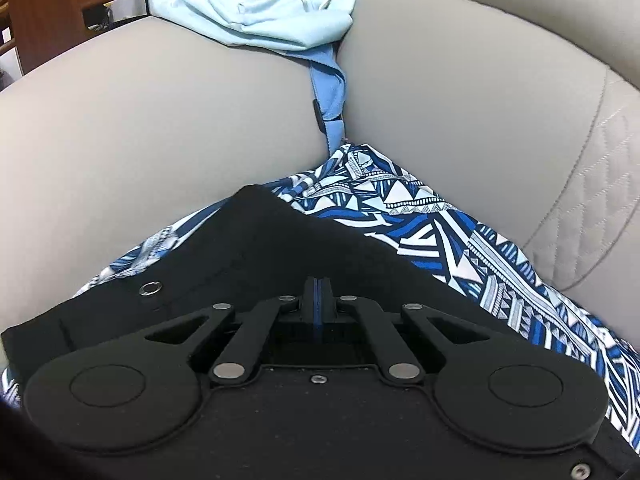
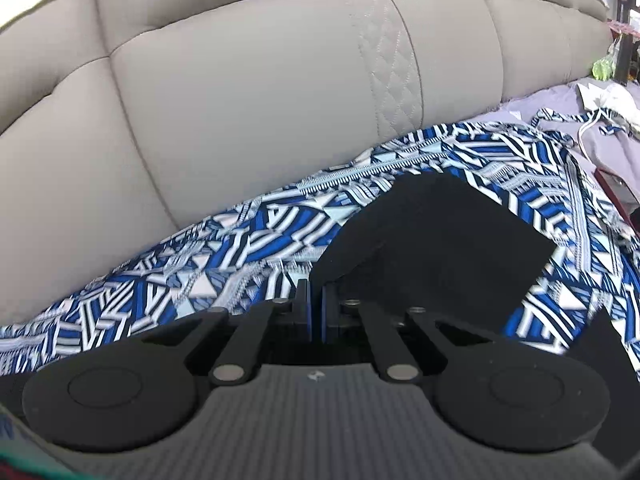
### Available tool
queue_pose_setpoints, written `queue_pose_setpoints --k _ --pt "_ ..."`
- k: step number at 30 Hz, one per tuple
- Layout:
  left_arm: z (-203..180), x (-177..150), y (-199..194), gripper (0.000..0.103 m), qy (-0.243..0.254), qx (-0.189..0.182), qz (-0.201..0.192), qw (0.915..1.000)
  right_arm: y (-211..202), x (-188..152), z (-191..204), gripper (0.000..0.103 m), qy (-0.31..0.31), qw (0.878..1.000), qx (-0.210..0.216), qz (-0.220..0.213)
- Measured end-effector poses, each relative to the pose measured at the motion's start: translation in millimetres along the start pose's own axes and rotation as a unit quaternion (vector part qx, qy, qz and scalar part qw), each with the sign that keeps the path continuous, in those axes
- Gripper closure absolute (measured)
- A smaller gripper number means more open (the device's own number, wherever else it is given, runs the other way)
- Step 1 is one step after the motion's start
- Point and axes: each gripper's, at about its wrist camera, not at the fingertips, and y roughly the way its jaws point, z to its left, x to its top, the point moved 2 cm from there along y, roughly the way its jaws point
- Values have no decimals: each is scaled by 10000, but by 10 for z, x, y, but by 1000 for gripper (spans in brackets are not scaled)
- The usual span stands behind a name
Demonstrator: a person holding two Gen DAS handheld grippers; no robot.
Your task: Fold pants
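Observation:
The pants [image 1: 400, 208] are blue, white and black with a geometric print, and lie across a beige sofa seat [image 1: 160, 120]. A black band [image 1: 260, 248] with a metal eyelet [image 1: 150, 288] rises just ahead of my left gripper [image 1: 318, 292]. This gripper is shut on that black edge, and the cloth hides its fingertips. In the right wrist view the same pants [image 2: 240, 240] stretch along the foot of the sofa back [image 2: 240, 80]. My right gripper [image 2: 316, 300] is shut on them beside a black panel [image 2: 440, 232].
A heap of light blue clothes [image 1: 256, 12] sits at the far end of the seat, with a blue strap [image 1: 330, 92] hanging into the cushion gap. Wooden furniture [image 1: 44, 12] stands behind it. Grey cloth and other garments [image 2: 560, 140] lie to the right of the pants.

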Motion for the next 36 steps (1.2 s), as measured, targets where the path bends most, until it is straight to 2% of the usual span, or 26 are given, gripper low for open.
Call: queue_pose_setpoints --k 10,12,15,18,19,20,22,23,26,29,36 --pt "593 -174 -636 103 135 -367 -357 9986 -618 -501 -426 96 143 9990 389 -172" --pt "697 -198 -715 102 178 -582 -366 9975 -738 -608 -501 96 117 9988 422 -201" --pt "765 -220 -752 93 271 -1086 -161 9936 -863 -697 -579 96 91 9987 448 -230" --pt "694 -243 -746 77 298 -1209 -154 9921 -948 -776 -630 96 4 9988 419 -237" --pt "641 -250 -722 62 343 -1226 -154 9917 -959 -789 -639 96 -18 9989 414 -240" --pt "576 -265 -695 52 347 -1254 -129 9914 -982 -817 -652 96 -38 9988 418 -246" --pt "443 -276 -602 50 299 -1335 -26 9906 -1008 -865 -669 96 -69 9988 426 -250" --pt "356 -282 -540 46 264 -1348 52 9905 -1018 -894 -678 96 -104 9987 424 -251" --pt "92 -279 -342 30 204 -1221 173 9922 -1023 -966 -696 96 -266 9986 378 -251" --pt "-186 -261 -119 24 314 -870 175 9956 -998 -1012 -716 96 -371 9984 363 -221" --pt "-600 -305 347 23 462 -20 440 9980 -872 -1096 -814 95 -350 9985 424 -31"
